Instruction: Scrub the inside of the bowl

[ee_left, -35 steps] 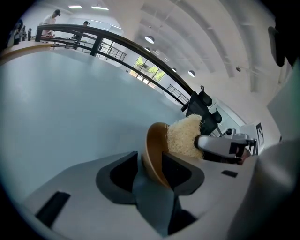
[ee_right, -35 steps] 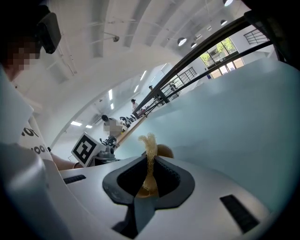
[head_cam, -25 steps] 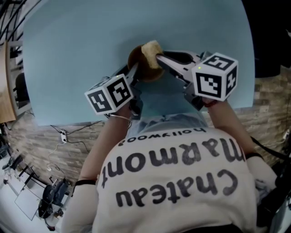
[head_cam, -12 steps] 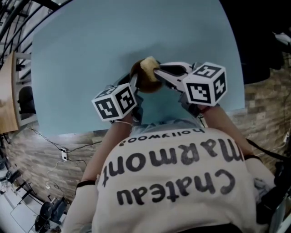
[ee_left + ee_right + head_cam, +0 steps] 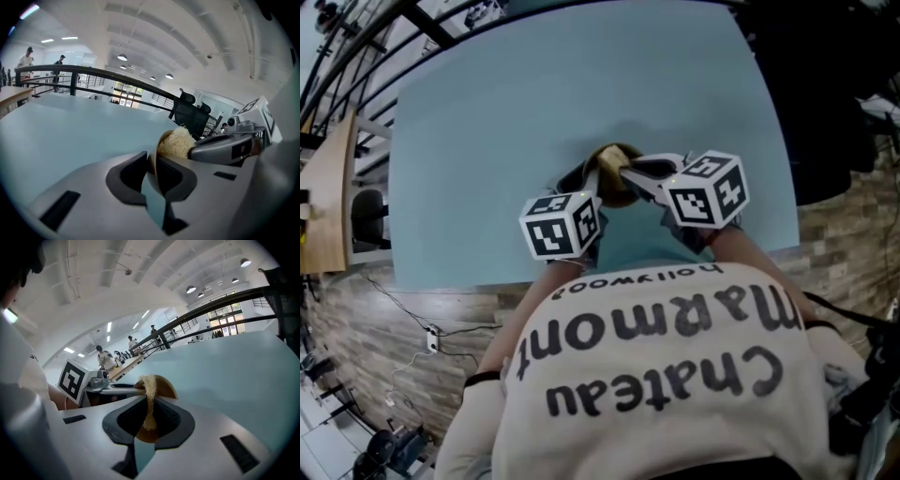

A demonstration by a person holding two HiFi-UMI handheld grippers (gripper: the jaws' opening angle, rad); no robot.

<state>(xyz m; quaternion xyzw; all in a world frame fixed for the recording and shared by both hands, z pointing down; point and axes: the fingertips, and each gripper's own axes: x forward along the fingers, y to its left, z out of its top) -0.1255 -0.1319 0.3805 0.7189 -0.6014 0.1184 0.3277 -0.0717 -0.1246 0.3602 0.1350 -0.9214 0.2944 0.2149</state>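
left tool: jaws have just been closing and are now pinched on the rim of the brown bowl. The thin wall sits edge-on between the pads.

bowl: tipped up on its side, mouth facing the right tool. Can't tell whether its lower edge touches the table or hangs just above it.

right tool: jaws together on a pale fibrous scrubber, squashed to a thin strip between the pads. The scrubber's free end sits in the bowl's mouth and bulges past the rim at the top.

From overhead, the two tools converge on the bowl from either side, tips nearly meeting. That's over the light blue table, close to its near edge and about mid-width. The left marker cube and right marker cube sit just behind the tips, close together. A person in a white printed shirt leans in over the near edge, forearms running up to the cubes.

Background in the gripper views: a black railing beyond the table's far side, a dark office chair, and people standing further off.
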